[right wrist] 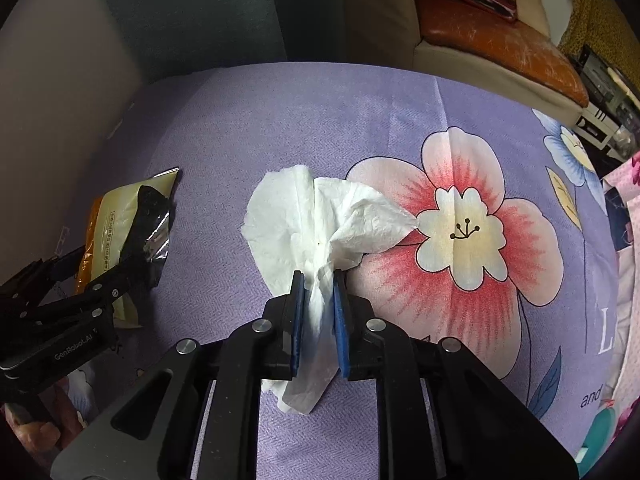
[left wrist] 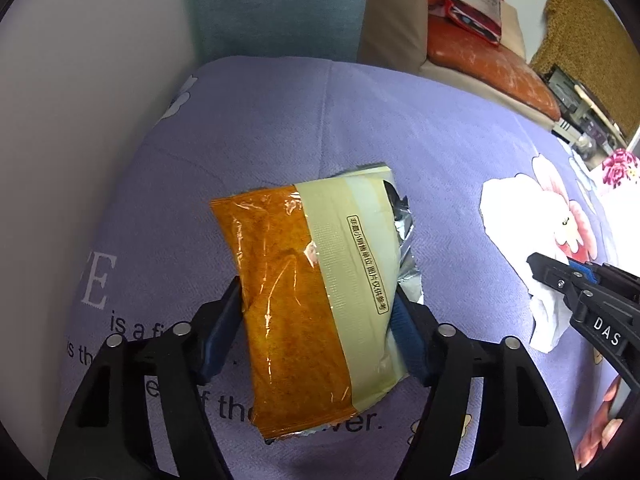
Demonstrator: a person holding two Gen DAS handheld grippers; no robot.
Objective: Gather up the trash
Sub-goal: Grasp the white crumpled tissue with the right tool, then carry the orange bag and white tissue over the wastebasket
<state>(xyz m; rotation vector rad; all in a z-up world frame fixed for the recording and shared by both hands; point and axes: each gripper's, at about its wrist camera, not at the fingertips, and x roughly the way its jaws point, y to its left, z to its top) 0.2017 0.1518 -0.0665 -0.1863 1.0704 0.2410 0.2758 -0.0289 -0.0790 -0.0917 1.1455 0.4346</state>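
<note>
Two black grippers with blue pads work side by side over a lilac cloth printed with flowers and grey lettering (left wrist: 280, 120), each one closed on a piece of rubbish. The left gripper (left wrist: 320, 300) has its pads pressed against both long sides of an orange and cream plastic snack wrapper with a silver lining (left wrist: 304, 300), whose torn, silvery end points away toward the far edge of the cloth. The right gripper (right wrist: 318, 308) pinches a crumpled white paper tissue (right wrist: 304, 216) at its narrow waist; the wide part fans out ahead of the pads and a loose tail hangs back between the fingers. One tissue corner lies over the rim of the large pink printed flower (right wrist: 464, 232). In the right wrist view the wrapper (right wrist: 120, 216) sits near the left edge of the cloth, with bare cloth between it and the tissue. Beyond the far edge stands a teal upholstered panel (left wrist: 280, 8), and further right an orange cushion (left wrist: 488, 68) carrying a red printed box (left wrist: 476, 4).
</note>
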